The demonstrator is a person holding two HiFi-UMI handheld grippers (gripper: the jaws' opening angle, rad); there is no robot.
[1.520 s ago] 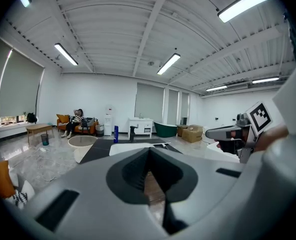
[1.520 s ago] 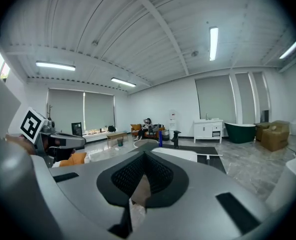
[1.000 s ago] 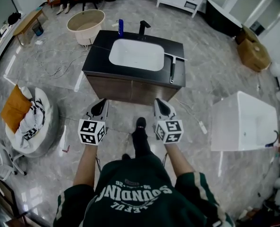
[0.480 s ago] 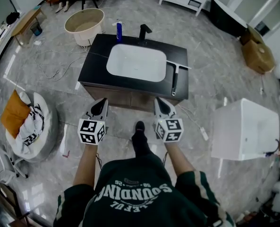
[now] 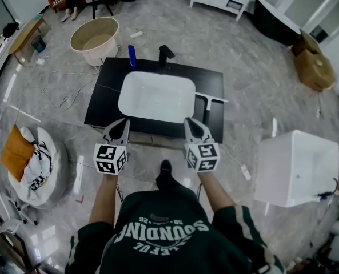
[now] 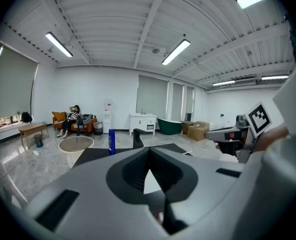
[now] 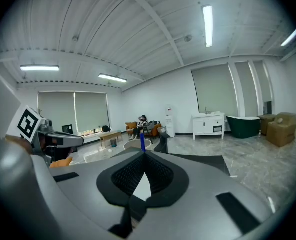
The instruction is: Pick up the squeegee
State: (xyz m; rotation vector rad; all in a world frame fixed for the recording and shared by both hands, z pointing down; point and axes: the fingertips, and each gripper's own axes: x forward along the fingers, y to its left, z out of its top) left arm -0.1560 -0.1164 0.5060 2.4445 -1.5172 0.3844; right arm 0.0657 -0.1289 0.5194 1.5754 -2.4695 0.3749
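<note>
The squeegee (image 5: 208, 105), with a black handle and a pale blade across its far end, lies on the right part of the black vanity counter (image 5: 105, 99), beside the white sink (image 5: 156, 97). My right gripper (image 5: 191, 124) is shut and empty, its tip over the counter's front edge, just short of the squeegee's handle. My left gripper (image 5: 122, 125) hovers level with it at the sink's front left corner, jaws together with nothing in them. In the left gripper view the left gripper (image 6: 148, 152) points over the counter; in the right gripper view the right gripper (image 7: 142, 155) does the same.
A blue bottle (image 5: 131, 56) and a black faucet (image 5: 164, 54) stand behind the sink. Beyond the vanity's left corner is a round beige tub (image 5: 95, 39). A white tub (image 5: 298, 167) stands to my right, a beanbag with an orange cushion (image 5: 35, 158) to my left.
The vanity has come nearer in the head view as I walked toward it. Both grippers, held side by side and still shut, went from over the floor to the counter's front edge.
</note>
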